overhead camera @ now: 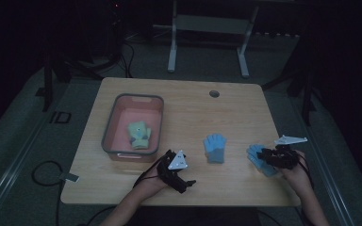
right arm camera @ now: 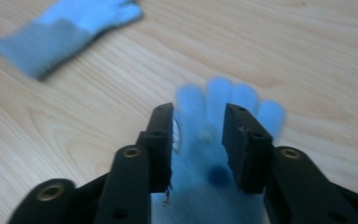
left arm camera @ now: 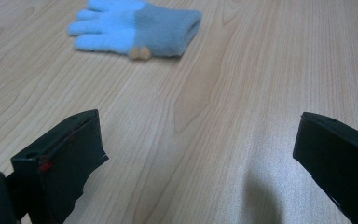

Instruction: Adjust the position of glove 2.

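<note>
Two blue gloves lie on the wooden table. One blue glove with a grey cuff rests flat near the middle. The other blue glove lies at the right, under my right gripper. That gripper's jaws stand a little apart on either side of the glove's palm, and I see no pad pressing on it. My left gripper sits near the front edge, open wide over bare wood, pointing toward the middle glove.
A grey-rimmed pink bin stands at the left of the table with a yellow-green glove inside. A round cable hole is at the back. The room around is dark; a white frame stands behind.
</note>
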